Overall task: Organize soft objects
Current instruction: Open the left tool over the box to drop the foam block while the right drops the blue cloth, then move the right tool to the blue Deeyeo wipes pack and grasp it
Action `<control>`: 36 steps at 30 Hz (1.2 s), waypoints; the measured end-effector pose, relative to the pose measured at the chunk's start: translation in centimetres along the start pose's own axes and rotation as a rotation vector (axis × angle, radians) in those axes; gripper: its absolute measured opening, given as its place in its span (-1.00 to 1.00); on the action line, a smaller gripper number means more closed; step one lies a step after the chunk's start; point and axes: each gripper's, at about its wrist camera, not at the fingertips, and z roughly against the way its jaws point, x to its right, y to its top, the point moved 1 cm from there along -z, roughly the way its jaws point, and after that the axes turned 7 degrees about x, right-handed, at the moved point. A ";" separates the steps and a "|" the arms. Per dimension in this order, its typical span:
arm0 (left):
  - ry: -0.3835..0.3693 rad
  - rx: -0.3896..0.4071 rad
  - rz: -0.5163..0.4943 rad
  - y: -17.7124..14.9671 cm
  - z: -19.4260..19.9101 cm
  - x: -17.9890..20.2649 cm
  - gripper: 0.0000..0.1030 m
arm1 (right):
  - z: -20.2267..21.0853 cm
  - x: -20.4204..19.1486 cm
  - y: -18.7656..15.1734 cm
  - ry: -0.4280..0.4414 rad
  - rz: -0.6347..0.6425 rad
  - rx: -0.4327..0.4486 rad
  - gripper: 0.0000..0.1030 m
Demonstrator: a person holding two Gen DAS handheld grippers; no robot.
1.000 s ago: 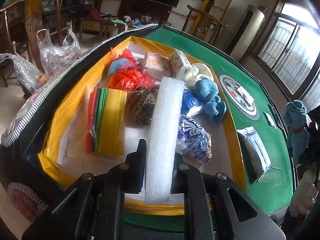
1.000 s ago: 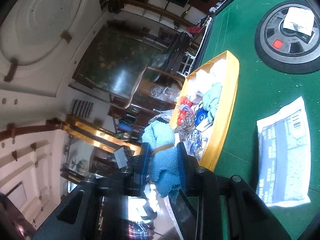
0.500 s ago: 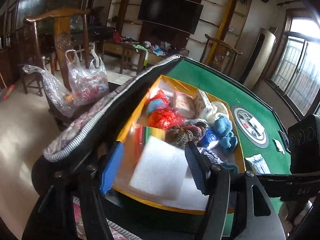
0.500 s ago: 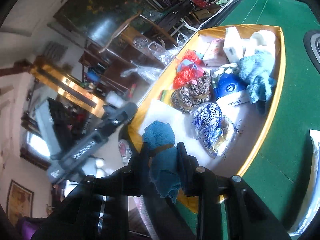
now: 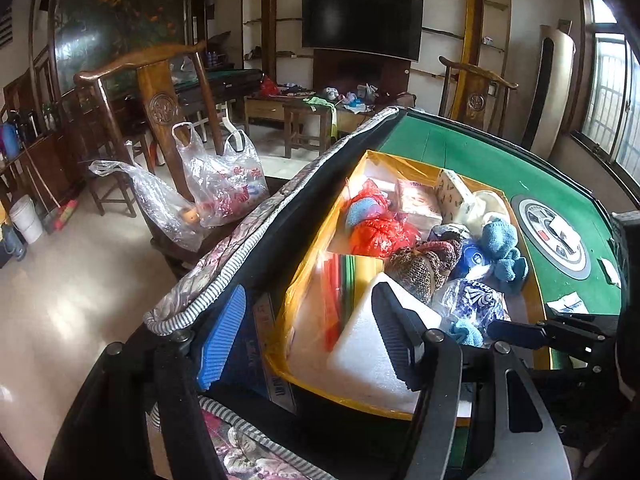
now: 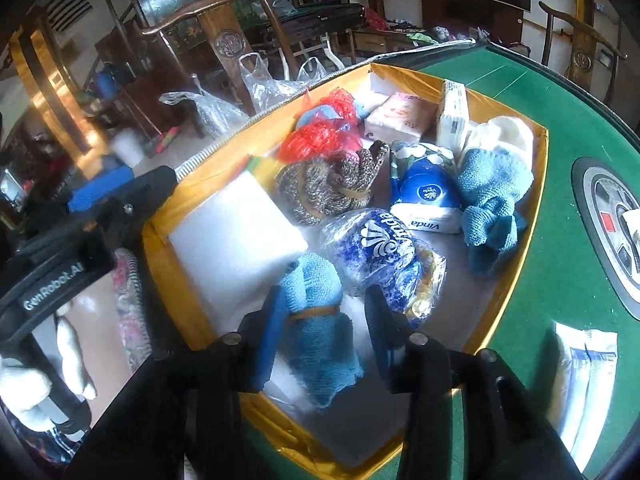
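Soft objects fill the yellow-rimmed box (image 6: 516, 280) on the green table (image 6: 560, 128). White foam sheet (image 6: 236, 240), clamped 1 second earlier, lies near-left; left gripper (image 5: 308, 340) now open. Right gripper (image 6: 324, 340) is opening around the blue knit roll (image 6: 316, 320), now lowered inside the box.

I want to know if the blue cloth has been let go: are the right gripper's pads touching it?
Cannot tell. In the right wrist view the blue knitted cloth sits between the right gripper's opening jaws; a gap shows at one pad, while the other hugs the cloth.
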 end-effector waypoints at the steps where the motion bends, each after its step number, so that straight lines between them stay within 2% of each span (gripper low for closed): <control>1: 0.004 0.000 -0.005 0.0 0.1 0.1 0.26 | 0.7 0.2 0.0 0.017 -0.010 0.013 -0.28; 9: 0.005 0.001 -0.043 -0.1 1.1 1.5 0.27 | 4.4 1.1 0.2 0.027 -0.063 0.128 -0.21; 11: 0.002 0.004 -0.056 -0.1 1.4 2.0 0.31 | 4.7 1.4 0.5 0.016 -0.091 0.161 -0.11; 19: -0.036 0.003 -0.108 -0.2 2.5 4.6 0.36 | 10.1 8.3 -1.9 -0.089 -0.238 0.264 -0.09; 24: -0.139 0.006 -0.084 0.0 3.5 5.6 0.36 | 16.3 14.5 -4.7 -0.241 -0.347 0.350 -0.09; 26: -0.190 0.018 -0.071 -0.1 4.0 6.0 0.36 | 18.8 17.1 -6.1 -0.310 -0.400 0.382 0.04; 30: -0.277 0.038 -0.065 -0.1 4.8 7.6 0.36 | 22.9 22.2 -9.1 -0.437 -0.510 0.423 0.08; 36: -0.421 0.023 -0.105 -0.5 6.0 11.6 0.38 | 25.3 29.0 -12.2 -0.526 -0.725 0.452 0.08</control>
